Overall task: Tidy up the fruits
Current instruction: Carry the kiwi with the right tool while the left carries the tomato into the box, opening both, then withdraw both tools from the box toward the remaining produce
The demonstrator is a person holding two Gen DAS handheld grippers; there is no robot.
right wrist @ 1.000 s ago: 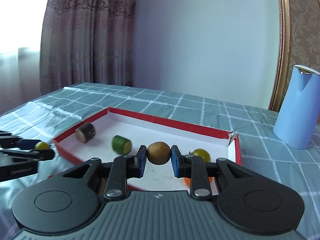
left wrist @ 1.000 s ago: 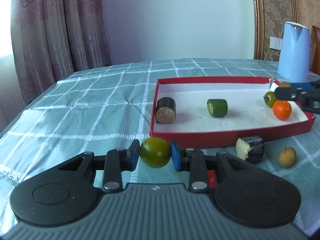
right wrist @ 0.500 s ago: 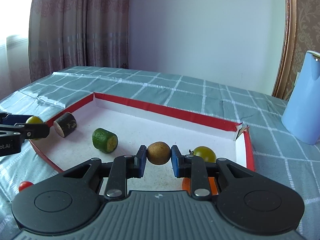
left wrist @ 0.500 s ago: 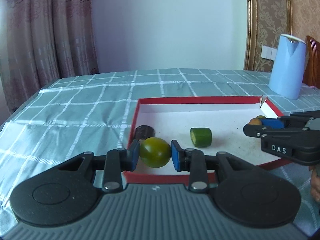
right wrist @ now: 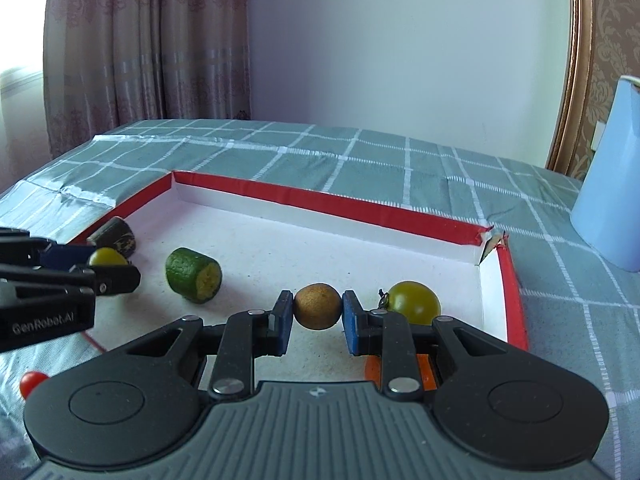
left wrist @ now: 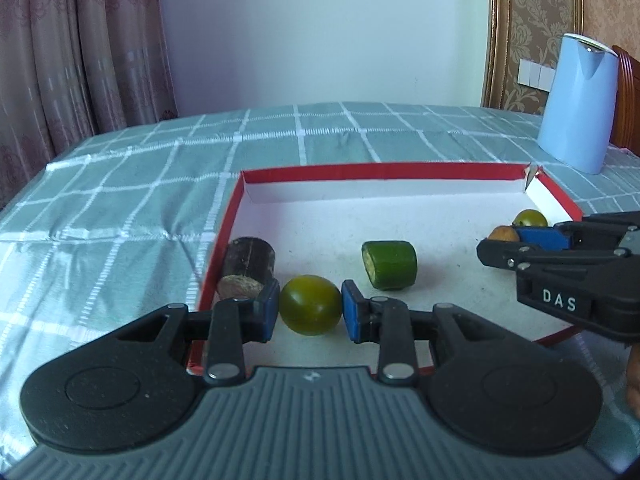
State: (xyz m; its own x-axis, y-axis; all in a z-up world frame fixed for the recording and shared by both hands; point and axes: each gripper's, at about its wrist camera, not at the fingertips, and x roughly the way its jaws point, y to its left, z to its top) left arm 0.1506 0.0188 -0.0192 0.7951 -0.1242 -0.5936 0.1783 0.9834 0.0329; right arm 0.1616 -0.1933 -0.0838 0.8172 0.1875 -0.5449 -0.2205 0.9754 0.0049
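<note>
My left gripper (left wrist: 310,305) is shut on a green tomato (left wrist: 310,304) and holds it over the near left part of the red-rimmed white tray (left wrist: 380,170). My right gripper (right wrist: 318,307) is shut on a small brown fruit (right wrist: 318,306) over the tray's right side (right wrist: 514,280). In the tray lie a dark sugarcane piece (left wrist: 248,266), a green cucumber chunk (left wrist: 390,265) and another green tomato (right wrist: 414,303). An orange fruit (right wrist: 374,368) shows partly under my right gripper.
A light blue kettle (left wrist: 578,104) stands on the checked green tablecloth beyond the tray's right corner. A small red tomato (right wrist: 32,383) lies on the cloth left of the tray. Curtains hang behind the table's far left edge.
Both grippers have moved forward over the tray with their fruits still held. The left one has come from in front of the tray's near wall to above its floor.
</note>
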